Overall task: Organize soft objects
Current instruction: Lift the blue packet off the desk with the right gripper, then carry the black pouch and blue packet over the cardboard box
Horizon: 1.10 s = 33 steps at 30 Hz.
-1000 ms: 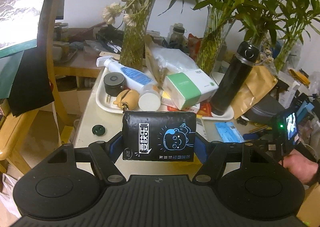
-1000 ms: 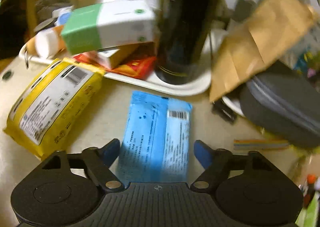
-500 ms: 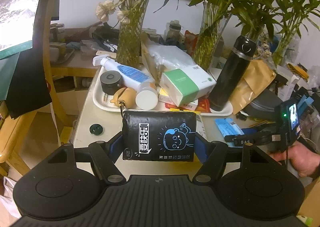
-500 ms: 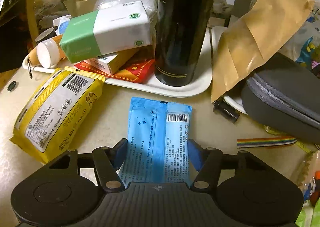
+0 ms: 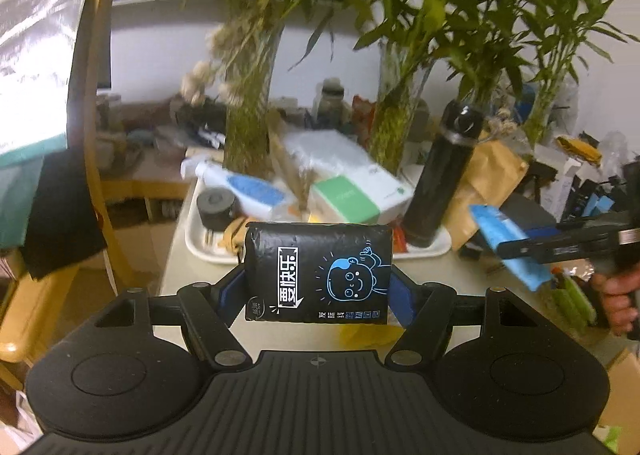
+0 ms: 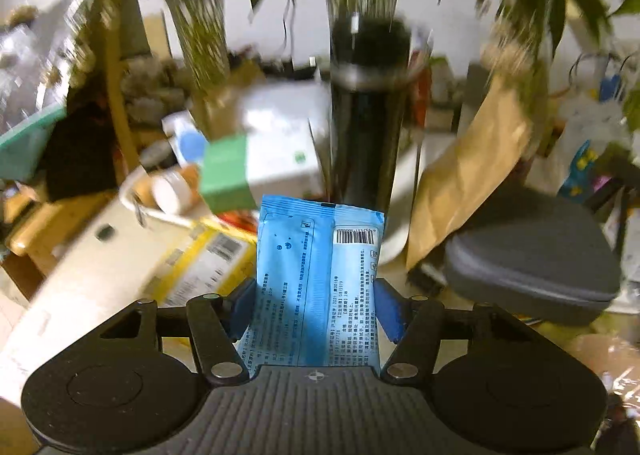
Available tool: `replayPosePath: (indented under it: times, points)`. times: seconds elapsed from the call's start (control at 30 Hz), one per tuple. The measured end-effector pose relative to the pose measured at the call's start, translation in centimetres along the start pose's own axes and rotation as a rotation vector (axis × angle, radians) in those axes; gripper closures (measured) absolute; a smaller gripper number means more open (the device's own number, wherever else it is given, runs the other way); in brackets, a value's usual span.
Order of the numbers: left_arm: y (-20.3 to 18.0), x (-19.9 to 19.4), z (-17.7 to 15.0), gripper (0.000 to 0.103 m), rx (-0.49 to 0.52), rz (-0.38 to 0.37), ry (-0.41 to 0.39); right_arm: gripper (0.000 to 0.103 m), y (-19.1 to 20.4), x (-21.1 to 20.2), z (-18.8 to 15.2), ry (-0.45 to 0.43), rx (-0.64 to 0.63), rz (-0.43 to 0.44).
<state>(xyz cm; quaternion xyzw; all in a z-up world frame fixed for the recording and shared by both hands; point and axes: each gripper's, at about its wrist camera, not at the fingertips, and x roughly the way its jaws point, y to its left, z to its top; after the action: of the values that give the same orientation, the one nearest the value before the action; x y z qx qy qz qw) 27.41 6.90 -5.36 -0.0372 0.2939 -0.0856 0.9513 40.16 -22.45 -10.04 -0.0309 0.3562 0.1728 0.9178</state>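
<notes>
- A cluttered beige tabletop [image 5: 176,287] under bamboo stalks in glass vases [image 5: 390,135], with a crowded white tray [image 5: 200,247] at its far side: that is where you are working.
- Your left gripper [image 5: 318,287] has its blue fingers [image 5: 230,287] clamped on both short sides of a black tissue pack [image 5: 318,271] printed with a cartoon baby face, held upright and clear of the table, just in front of the tray.
- Your right gripper [image 6: 312,307] is closed on a blue wet-wipe packet [image 6: 316,275], barcode side up; the left wrist view shows that packet [image 5: 506,243] raised off the table to the right of the black thermos [image 5: 440,175].
- Below the blue packet a yellow wipe pack [image 6: 204,267] lies flat on the table beside the tray; a green-and-white tissue box [image 6: 264,167] sits on the tray, and a grey zip case [image 6: 528,255] rests to the right.
- The step looks like carry: both soft packs are picked, neither is placed.
- Next you need a common spot for them, which neither view makes plain; keep both clear of the thermos and the vases, and set them down flat before opening.
- The right wrist view is motion-blurred, so finer detail there is uncertain.
</notes>
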Motion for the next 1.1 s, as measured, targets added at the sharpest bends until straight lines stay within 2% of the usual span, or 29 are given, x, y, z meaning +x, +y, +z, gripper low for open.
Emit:
replayPosePath:
  times: [0.4, 0.63, 0.8, 1.1]
  points:
    - [-4.7, -6.9, 1.6, 0.033, 0.061, -0.063, -0.025, 0.038, 0.3, -12.4, 0.0, -0.108, 0.046, 0.015]
    - [-6.8, -10.9, 2.2, 0.033, 0.085, -0.113, -0.092, 0.038, 2.7, -17.9, 0.5, -0.082, 0.011, 0.062]
    - [-7.2, -12.9, 2.8, 0.033, 0.084, -0.117, -0.103, 0.038, 5.0, -21.4, 0.7, -0.104, -0.051, 0.063]
    - [-6.4, -17.5, 3.1, 0.033, 0.08, -0.113, -0.124, 0.038, 7.0, -26.4, -1.1, -0.174, -0.049, 0.072]
